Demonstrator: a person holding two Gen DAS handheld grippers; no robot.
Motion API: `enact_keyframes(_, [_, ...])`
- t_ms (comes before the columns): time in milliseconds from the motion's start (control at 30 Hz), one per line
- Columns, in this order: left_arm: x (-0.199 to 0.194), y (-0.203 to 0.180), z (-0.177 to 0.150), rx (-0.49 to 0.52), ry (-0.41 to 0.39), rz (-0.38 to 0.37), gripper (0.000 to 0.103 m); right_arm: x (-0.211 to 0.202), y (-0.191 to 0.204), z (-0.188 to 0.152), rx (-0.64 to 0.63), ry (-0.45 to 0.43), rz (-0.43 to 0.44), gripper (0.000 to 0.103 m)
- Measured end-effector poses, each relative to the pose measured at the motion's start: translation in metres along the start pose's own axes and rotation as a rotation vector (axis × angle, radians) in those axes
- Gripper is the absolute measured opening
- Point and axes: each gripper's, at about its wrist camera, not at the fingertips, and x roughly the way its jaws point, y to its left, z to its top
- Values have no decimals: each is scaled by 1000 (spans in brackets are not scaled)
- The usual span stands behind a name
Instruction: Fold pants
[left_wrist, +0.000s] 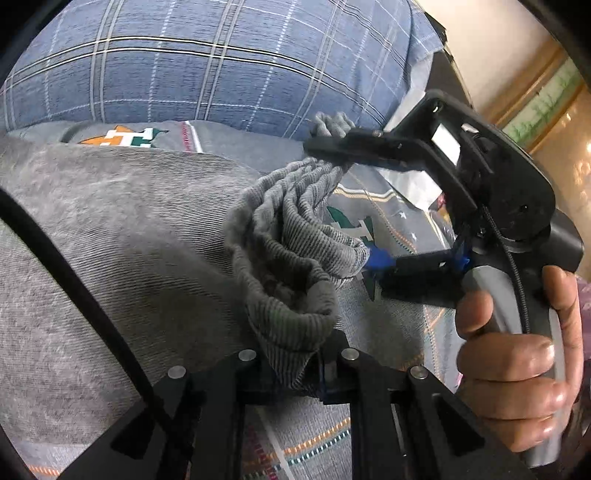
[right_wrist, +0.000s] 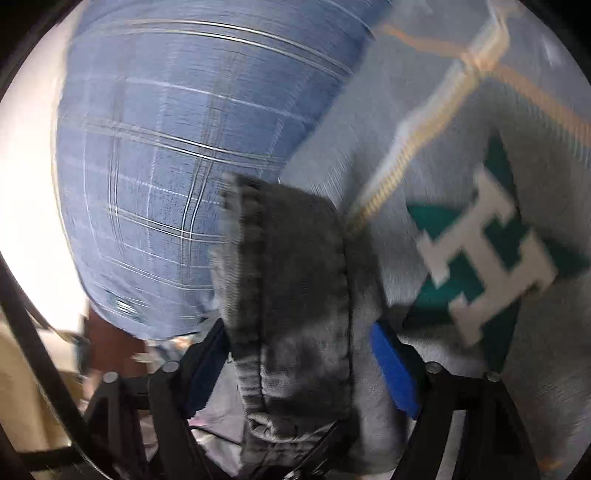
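One pair of grey pants (left_wrist: 110, 236) is in view, spread across a grey bedspread (left_wrist: 399, 317) that bears teal-and-white letter motifs and striped bands; a single blue plaid pillow (left_wrist: 207, 62) lies at the far edge of the spread. The broad body of the pants covers the left half of the left wrist view, while its ribbed waistband (left_wrist: 295, 236) is gathered into folds and lifted between the two tongs. There are two of these, one in each of the person's hands. The left gripper (left_wrist: 295, 373), at the bottom of its own view, is clenched on the lower end of the ribbed band, the cloth pinched tight between its black fingers. The right gripper (left_wrist: 354, 206) comes in from the right of that view, held by one hand (left_wrist: 517, 354) wrapped around its handle; its jaws stand wide, the upper black finger lying across the top of the bunched band and the lower finger, with its blue pad (left_wrist: 380, 258), touching the band's lower fold. In the right wrist view, which is blurred, the ribbed band (right_wrist: 295, 295) runs up between the two fingers; the blue pad (right_wrist: 395, 369) on the right lies against the cloth, and whether the left finger presses on it I cannot tell.
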Motion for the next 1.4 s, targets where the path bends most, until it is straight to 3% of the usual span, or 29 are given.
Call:
enact_keyframes(33, [-3, -1, 0, 4, -1, 6, 13, 2, 4, -2, -13, 0, 4, 51])
enact_keyframes(67, [-6, -2, -1, 11, 1, 13, 13, 4, 5, -3, -4, 7, 29, 41])
enact_keyframes(233, [-19, 1, 2, -5, -4, 11, 13, 7, 24, -10, -56, 5, 52, 25])
enact_keyframes(400, [-26, 12, 1, -61, -19, -17, 13, 7, 34, -16, -102, 12, 73, 22])
enact_keyframes(933, [-28, 20, -5, -99, -58, -75, 13, 15, 41, -22, -134, 11, 57, 22])
enact_keyframes(1133, [-37, 23, -3, -81, -79, -87, 12, 15, 48, -24, -151, 2, 79, 22])
enact_keyframes(1400, [-44, 39, -6, -143, -101, -152, 12, 14, 57, -27, -184, 4, 118, 22])
